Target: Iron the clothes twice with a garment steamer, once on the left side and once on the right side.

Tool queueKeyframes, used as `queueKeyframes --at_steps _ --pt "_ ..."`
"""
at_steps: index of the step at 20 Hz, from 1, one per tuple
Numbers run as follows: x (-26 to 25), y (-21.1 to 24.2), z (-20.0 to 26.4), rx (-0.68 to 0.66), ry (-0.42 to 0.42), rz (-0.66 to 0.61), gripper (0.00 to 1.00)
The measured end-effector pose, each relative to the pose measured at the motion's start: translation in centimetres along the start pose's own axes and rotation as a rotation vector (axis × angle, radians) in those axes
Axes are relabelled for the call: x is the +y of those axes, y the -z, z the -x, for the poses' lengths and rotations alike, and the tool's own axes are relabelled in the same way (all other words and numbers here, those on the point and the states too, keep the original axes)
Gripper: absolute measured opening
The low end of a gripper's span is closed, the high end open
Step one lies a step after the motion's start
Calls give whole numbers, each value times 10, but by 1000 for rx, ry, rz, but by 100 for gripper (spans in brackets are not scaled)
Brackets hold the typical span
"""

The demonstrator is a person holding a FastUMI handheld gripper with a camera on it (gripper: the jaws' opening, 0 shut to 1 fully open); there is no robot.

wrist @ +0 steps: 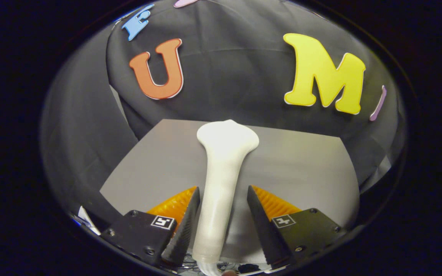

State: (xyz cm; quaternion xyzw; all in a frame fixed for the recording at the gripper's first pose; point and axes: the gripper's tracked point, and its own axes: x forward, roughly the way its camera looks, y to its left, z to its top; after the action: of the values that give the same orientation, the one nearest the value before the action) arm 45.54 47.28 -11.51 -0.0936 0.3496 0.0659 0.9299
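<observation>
Between the two fingers of the gripper (223, 199) lies the steamer (221, 180), a white thing with a long, smooth handle and a wider, flared head. The handle runs straight forward through the gap between the fingers, and the head lies beyond the fingertips, on the grey table (309, 168).

The jaws are spread apart. The left finger is very near the handle and perhaps touches its side; I cannot tell this for sure. The right finger stands clearly apart from the handle, and a strip of table shows between them. So the fingers do not clamp the steamer; they only stand on both sides of it.

The near end of the handle reaches back between the bases of the fingers, where a white cord (209, 268) comes out of it. Beside this cord there are some small dark things, but they are too small to name.

The steamer's head points to the far edge of the table. Behind that edge hangs the black cloth wall (236, 69) of the booth, which also folds around on the left side of the fingers.
</observation>
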Motion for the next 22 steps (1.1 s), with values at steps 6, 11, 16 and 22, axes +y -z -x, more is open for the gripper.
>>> queueKeyframes --at_steps 6,11,16,22 --pt "8 5 -5 13 30 15 59" --pt "12 5 -6 0 39 -18 42" --pt "15 3 -2 42 7 -40 33" --pt "15 3 18 19 -15 -62 32"
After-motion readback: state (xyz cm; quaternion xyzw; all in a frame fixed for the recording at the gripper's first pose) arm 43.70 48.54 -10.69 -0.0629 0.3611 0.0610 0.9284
